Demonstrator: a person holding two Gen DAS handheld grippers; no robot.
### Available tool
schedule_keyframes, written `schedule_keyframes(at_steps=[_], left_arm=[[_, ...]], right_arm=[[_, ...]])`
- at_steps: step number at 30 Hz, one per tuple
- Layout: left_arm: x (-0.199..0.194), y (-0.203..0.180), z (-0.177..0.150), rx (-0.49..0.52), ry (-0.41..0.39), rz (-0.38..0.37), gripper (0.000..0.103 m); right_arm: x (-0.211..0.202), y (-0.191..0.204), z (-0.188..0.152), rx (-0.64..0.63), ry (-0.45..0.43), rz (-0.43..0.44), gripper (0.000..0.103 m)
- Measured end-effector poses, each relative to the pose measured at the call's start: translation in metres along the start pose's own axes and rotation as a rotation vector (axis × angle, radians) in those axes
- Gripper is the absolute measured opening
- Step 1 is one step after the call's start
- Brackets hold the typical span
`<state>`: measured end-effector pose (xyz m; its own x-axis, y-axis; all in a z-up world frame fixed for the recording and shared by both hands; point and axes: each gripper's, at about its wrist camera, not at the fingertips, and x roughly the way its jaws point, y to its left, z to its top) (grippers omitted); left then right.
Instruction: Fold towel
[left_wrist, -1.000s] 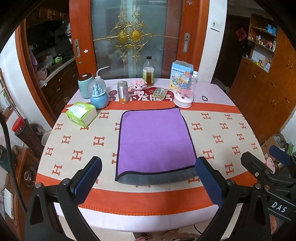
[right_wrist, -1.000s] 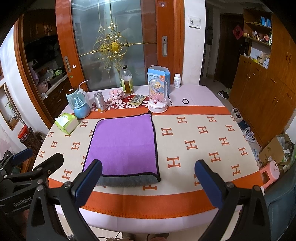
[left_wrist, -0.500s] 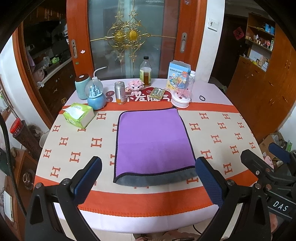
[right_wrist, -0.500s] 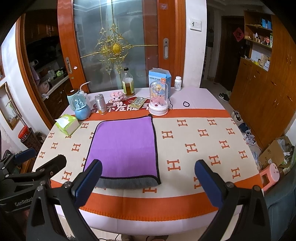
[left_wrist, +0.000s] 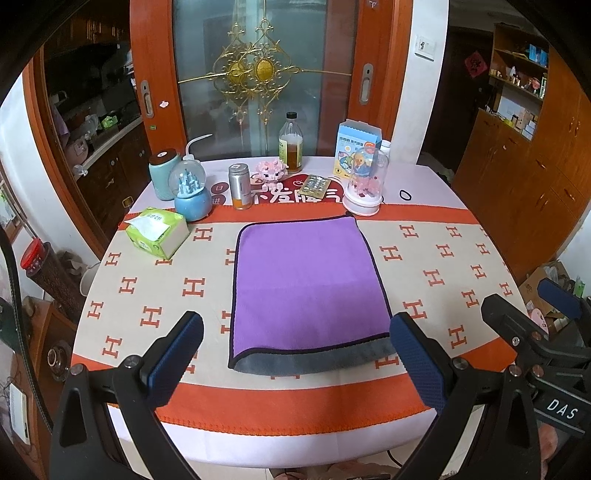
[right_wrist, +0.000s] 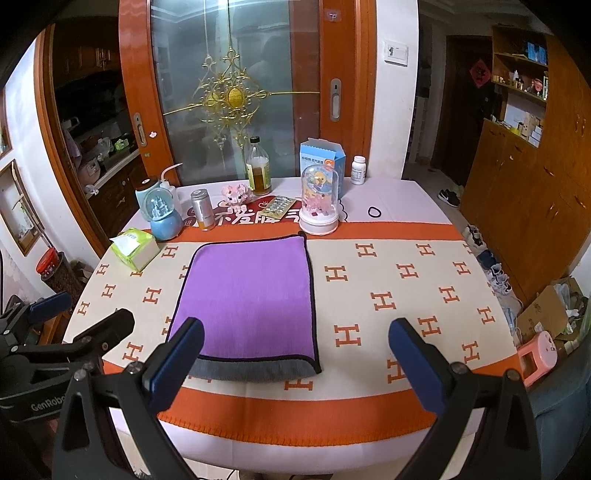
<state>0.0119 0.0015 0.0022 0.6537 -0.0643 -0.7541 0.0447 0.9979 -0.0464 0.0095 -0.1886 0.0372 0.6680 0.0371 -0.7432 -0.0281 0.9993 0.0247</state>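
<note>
so: towel (left_wrist: 308, 280) lies flat at mid-table (left_wrist: 443, 266), already folded once, grey underside showing along the near edge. left gripper (left_wrist: 295, 354) and right gripper (right_wrist: 295, 354) both spread wide, empty, short of it. further folds probably remain.

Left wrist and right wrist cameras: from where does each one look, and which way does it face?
Left wrist: sits on the left gripper, off the table's near edge, facing the glass door across the purple towel; its own open blue fingers show, and the right gripper at the right.
Right wrist: sits on the right gripper, further right, facing the same way; the left gripper shows at the left.
Both share the towel, tissue box, and door.
</note>
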Motion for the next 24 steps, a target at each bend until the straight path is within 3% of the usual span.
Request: schedule_keyframes(at_steps=[16, 24], left_arm=[[0.016, 0.007, 0.012, -0.005, 0.04, -0.007, 0.1], [0.029, 0.012, 0.015, -0.01, 0.051, -0.009, 0.1]], right_arm=[[0.003, 0.001, 0.002, 0.0, 0.002, 0.001, 0.1], [0.024, 0.003, 0.01, 0.0, 0.03, 0.005, 0.1]])
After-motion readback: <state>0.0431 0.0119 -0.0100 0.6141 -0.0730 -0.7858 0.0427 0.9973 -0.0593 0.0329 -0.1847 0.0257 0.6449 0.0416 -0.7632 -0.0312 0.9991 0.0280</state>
